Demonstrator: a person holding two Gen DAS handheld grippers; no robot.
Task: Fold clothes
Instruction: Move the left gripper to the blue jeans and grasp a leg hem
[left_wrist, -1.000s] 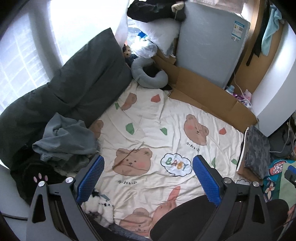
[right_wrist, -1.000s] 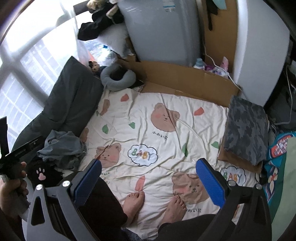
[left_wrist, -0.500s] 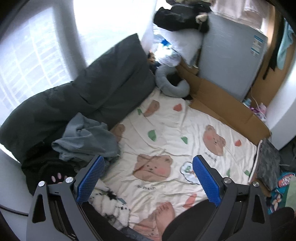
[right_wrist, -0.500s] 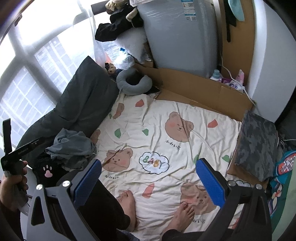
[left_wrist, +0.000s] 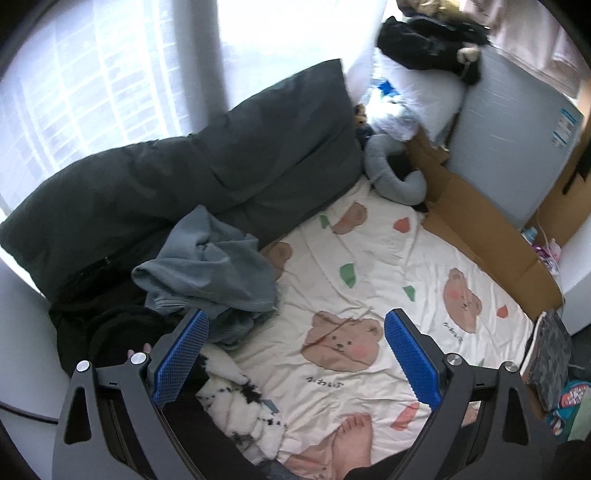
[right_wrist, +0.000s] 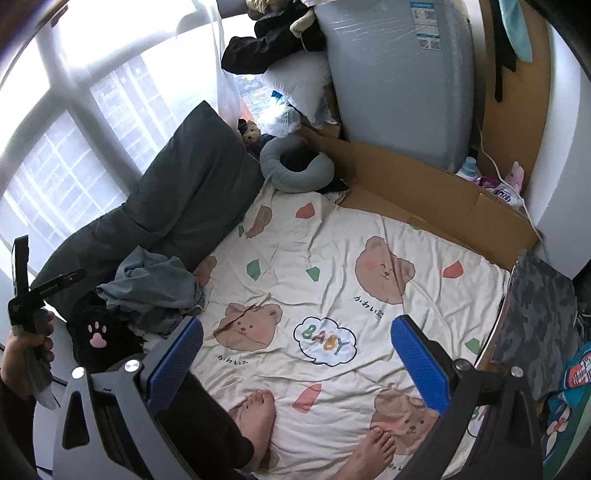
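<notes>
Grey-blue cloth marks the task item: a crumpled shirt (left_wrist: 207, 269) heaped at the left edge of the bear-print sheet (left_wrist: 373, 266), against the dark cushion (left_wrist: 192, 184), on top of other bunched clothes (left_wrist: 232, 328). The left gripper (left_wrist: 293, 354) hangs above the heap's near edge, its 2 fingers set wide apart with nothing between them. The right gripper (right_wrist: 295, 363) is likewise spread and empty over the sheet. Risks, as judged: a pinch into the heap could catch 2 layers or the garment beneath, and a deep reach could grab the sheet, since the folds hide the shirt's edges.
</notes>
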